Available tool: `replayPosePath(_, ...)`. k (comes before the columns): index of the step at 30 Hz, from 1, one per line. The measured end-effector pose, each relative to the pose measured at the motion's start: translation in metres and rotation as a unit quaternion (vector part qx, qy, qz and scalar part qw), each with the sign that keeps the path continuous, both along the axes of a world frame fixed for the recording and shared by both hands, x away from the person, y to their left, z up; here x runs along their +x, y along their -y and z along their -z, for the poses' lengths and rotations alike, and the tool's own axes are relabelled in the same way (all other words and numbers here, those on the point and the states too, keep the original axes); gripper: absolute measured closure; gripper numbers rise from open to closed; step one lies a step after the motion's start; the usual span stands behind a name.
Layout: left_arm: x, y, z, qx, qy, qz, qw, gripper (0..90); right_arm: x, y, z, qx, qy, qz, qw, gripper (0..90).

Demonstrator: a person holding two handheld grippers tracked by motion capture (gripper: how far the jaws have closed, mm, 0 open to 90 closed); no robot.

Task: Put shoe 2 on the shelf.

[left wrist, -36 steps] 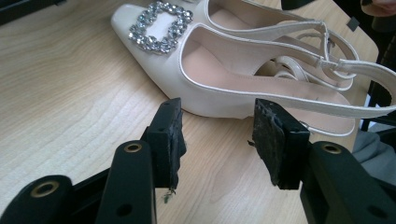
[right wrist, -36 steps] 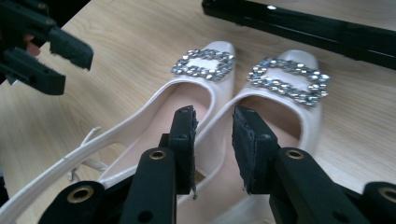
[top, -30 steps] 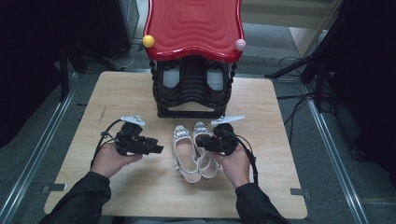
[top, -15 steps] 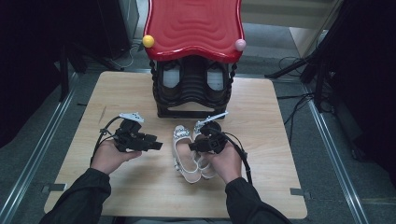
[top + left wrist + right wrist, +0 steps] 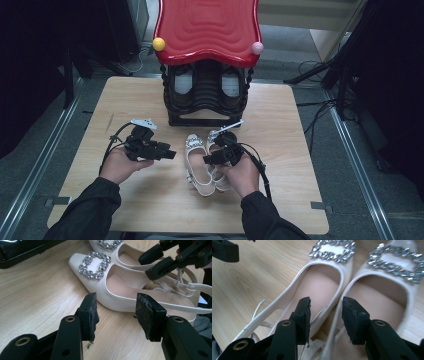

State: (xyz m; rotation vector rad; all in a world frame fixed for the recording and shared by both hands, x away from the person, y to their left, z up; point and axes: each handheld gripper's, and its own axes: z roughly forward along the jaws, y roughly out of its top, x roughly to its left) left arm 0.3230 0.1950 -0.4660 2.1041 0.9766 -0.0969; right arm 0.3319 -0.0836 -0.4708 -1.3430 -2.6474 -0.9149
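Right gripper view | right gripper [image 5: 325, 315] just opening, straddling shoes' [image 5: 322, 290] adjoining rims

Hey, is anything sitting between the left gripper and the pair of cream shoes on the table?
Nothing visible does. The left gripper is open over bare wood of the table, with the nearer shoe just beyond its jaws. The right gripper, whose jaws have just been opening, hangs over the pair from the far side, not in the left one's path.
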Motion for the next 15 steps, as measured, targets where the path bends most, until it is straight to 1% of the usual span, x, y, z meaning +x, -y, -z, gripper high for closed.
replayPosePath(1, 0.0, 0.0, 0.0, 0.003, 0.001, -0.001, 1.0, 52.1, 0.0, -0.002, 0.002, -0.002, -0.003, -0.005, 1.0, 59.3)
replayPosePath(3, 0.0, 0.0, 0.0, 0.001, 0.0, 0.0, 1.0, 52.0, 0.0, -0.006, 0.005, -0.012, -0.005, -0.007, 0.9999, 60.0)
replayPosePath(4, 0.0, -0.001, 0.0, 0.001, 0.001, 0.001, 1.0, 52.0, 0.001, -0.007, 0.007, -0.02, -0.006, -0.006, 0.9998, 61.0)
replayPosePath(5, 0.0, -0.001, 0.0, 0.001, 0.0, 0.0, 1.0, 51.9, 0.001, -0.007, 0.008, -0.023, -0.01, -0.004, 0.9997, 62.0)
replayPosePath(6, 0.0, -0.001, 0.0, 0.001, 0.001, 0.0, 1.0, 51.8, 0.002, -0.006, 0.01, -0.026, -0.015, -0.004, 0.9995, 62.3)
replayPosePath(8, 0.0, -0.001, 0.001, 0.002, -0.001, -0.003, 1.0, 51.4, 0.004, -0.005, 0.014, -0.036, -0.036, -0.006, 0.9987, 64.5)
replayPosePath(9, 0.0, -0.002, 0.002, 0.002, -0.001, -0.004, 1.0, 51.2, 0.004, -0.004, 0.016, -0.043, -0.033, -0.011, 0.9985, 65.7)
replayPosePath(11, 0.001, -0.003, 0.002, 0.002, -0.003, -0.003, 1.0, 51.2, 0.003, -0.003, 0.017, -0.039, -0.031, -0.008, 0.9987, 66.4)
replayPosePath(15, 0.001, -0.003, 0.002, 0.003, -0.001, -0.008, 1.0, 51.1, 0.003, -0.004, 0.017, -0.043, -0.034, -0.007, 0.9985, 69.2)
